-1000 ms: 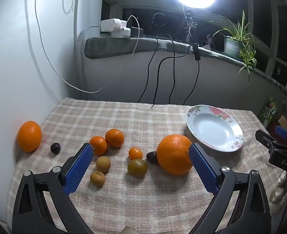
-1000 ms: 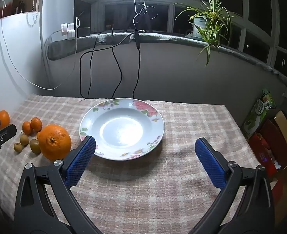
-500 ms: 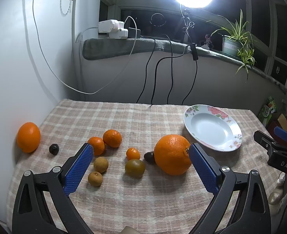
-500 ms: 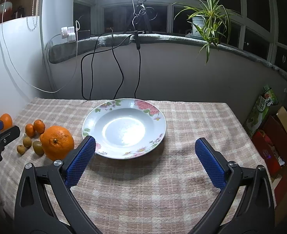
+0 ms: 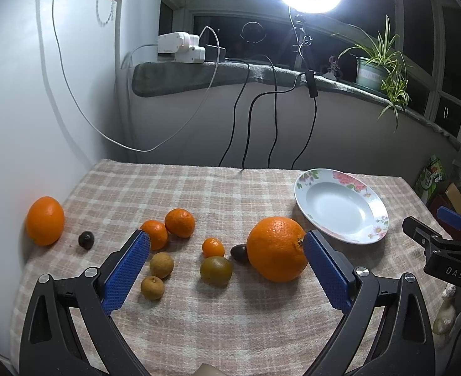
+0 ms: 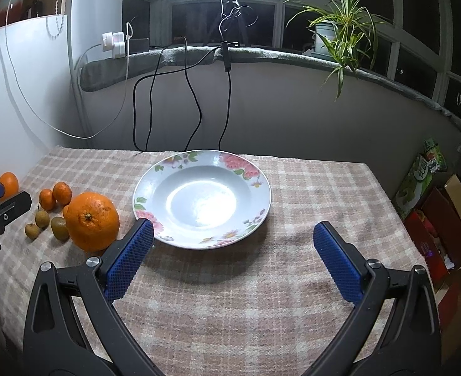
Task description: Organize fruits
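A: Leftmost on the tabletop (image 5: pixel 261 319), a medium orange (image 5: pixel 45 221) is noted against the white wall, a small dark fruit (image 5: pixel 86 239) just beside it. Then two mandarins (image 5: pixel 168 227), touching, and two brown longan-like fruits (image 5: pixel 157 274) near them.

B: Mid-field?

A: A tiny mandarin (image 5: pixel 213 247), a greenish fruit (image 5: pixel 216 271), a second dark fruit (image 5: pixel 240 253), and the large orange (image 5: pixel 277 249). The left claw (image 5: pixel 225 271) is held spread, nothing pinched; its right pad sits close by the large orange, contact not confirmed.

B: Handling?

A: The large orange is judged heavy, firm, prone to roll; a grip across its widest girth is advised. The small fruits are judged light and easily bruised.

B: Further right?

A: The floral plate (image 6: pixel 263 188), bare, is recorded. The right claw (image 6: pixel 229 263) is seen spread wide before it, empty.
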A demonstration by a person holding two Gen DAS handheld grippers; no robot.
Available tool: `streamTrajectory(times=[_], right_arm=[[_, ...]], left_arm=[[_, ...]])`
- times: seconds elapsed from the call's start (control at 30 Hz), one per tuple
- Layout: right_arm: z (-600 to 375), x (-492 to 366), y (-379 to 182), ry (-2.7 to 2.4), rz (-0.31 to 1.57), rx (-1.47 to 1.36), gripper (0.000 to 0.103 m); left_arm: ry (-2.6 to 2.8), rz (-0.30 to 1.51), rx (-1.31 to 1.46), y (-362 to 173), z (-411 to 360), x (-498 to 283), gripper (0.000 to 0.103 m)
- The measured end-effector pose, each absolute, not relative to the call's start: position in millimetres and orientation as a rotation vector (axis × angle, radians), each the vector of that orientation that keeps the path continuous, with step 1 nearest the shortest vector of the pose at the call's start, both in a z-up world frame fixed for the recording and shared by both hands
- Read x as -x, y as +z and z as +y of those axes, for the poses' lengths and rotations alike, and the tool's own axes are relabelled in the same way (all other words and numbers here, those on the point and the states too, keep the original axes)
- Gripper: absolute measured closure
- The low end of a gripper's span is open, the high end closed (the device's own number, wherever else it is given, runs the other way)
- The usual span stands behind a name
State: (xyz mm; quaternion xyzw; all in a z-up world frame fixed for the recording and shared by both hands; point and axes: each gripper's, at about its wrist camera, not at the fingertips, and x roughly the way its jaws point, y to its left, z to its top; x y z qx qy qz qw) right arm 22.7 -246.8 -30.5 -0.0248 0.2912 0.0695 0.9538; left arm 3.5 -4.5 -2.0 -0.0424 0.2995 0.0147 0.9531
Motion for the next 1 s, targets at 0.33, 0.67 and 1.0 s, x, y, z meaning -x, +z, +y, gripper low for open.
streamTrajectory(times=[0.33,0.67,1.0], right_arm=[[-247,-18,-29,0.154,0.591,0.042,0.000],[-250,-10,-27,0.157,0.584,0.035,0.000],[-247,-13,-26,0.182,0.577,0.035,0.000]], left_arm=[[0.022,0.599,0.078,0,-7,3,0.005],[0.013,0.598,0.072,1,-13,4,0.005],[0.001,0.607,0.075,-3,-14,0,0.005]])
